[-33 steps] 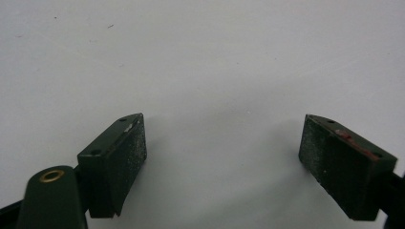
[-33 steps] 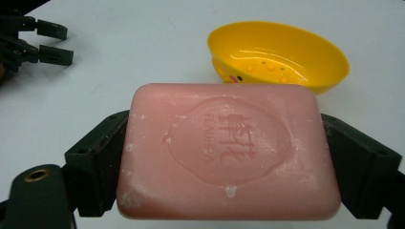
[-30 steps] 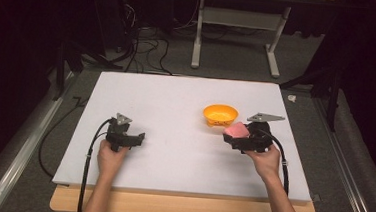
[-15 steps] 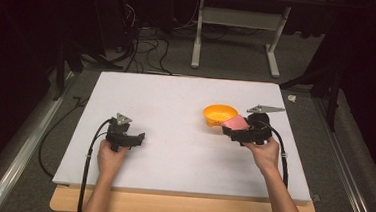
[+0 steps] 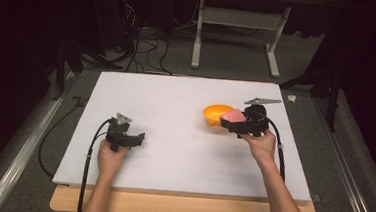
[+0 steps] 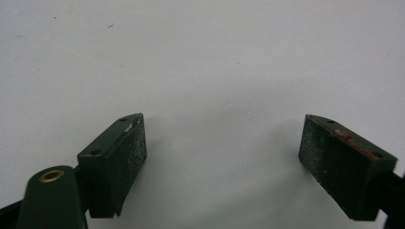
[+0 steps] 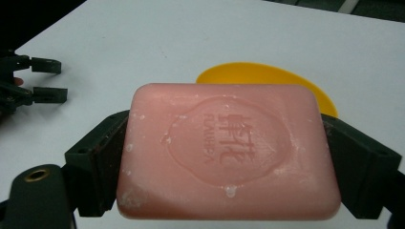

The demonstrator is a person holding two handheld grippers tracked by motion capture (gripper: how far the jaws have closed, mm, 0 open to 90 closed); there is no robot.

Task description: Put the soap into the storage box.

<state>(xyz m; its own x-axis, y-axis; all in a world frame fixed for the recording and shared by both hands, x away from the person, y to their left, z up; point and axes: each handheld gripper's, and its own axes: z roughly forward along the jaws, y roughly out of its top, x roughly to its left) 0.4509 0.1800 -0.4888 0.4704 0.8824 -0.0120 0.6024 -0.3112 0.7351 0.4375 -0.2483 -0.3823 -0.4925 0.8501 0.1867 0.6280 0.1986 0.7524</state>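
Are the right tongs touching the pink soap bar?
Touching. In the right gripper view, the right tongs have both black jaws pressed against the two short sides of the pink soap bar, with no gap.

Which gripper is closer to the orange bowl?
The right. The right gripper holds a pink soap right at the orange bowl's edge. The left gripper sits far off across the table, jaws open.

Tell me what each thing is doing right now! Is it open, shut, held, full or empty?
Left tool: open, nothing between its jaws, over bare table.
Right tool: shut on the pink soap.
Pink soap: held flat, off the table, at the bowl's rim.
Orange bowl: upright on the white table, looks empty.
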